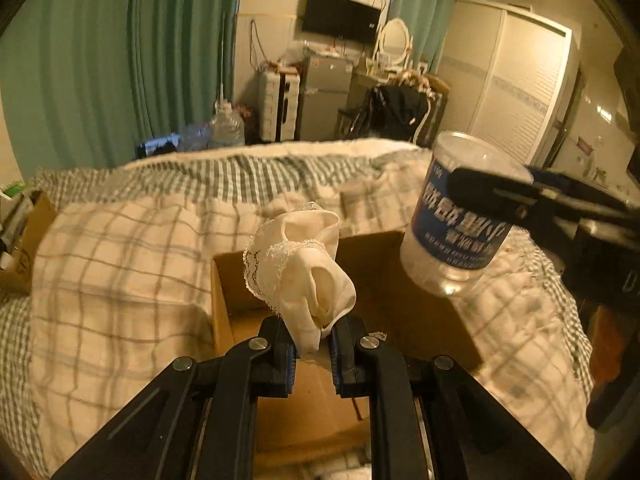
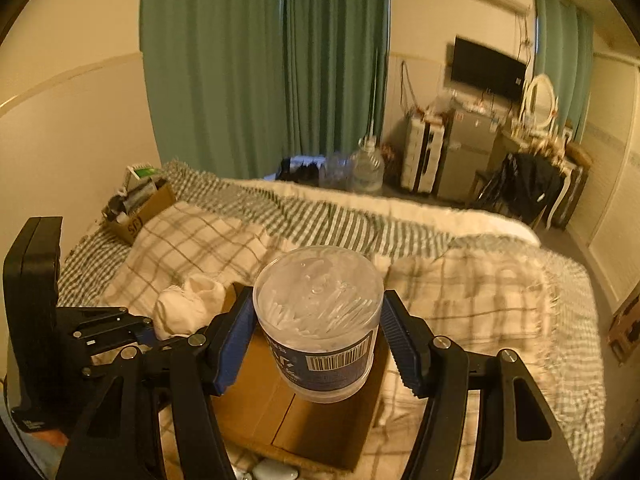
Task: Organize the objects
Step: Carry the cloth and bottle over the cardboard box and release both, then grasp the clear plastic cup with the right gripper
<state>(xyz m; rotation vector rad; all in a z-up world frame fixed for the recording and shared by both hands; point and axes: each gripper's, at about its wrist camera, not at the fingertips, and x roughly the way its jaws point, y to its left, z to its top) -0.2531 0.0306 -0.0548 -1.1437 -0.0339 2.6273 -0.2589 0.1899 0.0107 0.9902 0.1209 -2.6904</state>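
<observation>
Left claw [image 1: 312, 344]: pads pinched narrow on a cream lace-trimmed cloth [image 1: 304, 264], bunched upright above the open brown cardboard box [image 1: 232, 280].

Right claw [image 2: 318, 332]: blue pads clamped on both sides of a clear round plastic tub with a blue label [image 2: 320, 320], cotton swabs visible inside, held over the same box.

Box rests on the bed's plaid cream quilt [image 2: 480, 300].

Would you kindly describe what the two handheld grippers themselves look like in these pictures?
Both are matte black linkage frames with round silver pivot bolts. The left gripper has short black fingers faced with blue pads. The right gripper carries long blue ribbed pads on black fingers. No cables, sleeves or hands are visible.
</observation>
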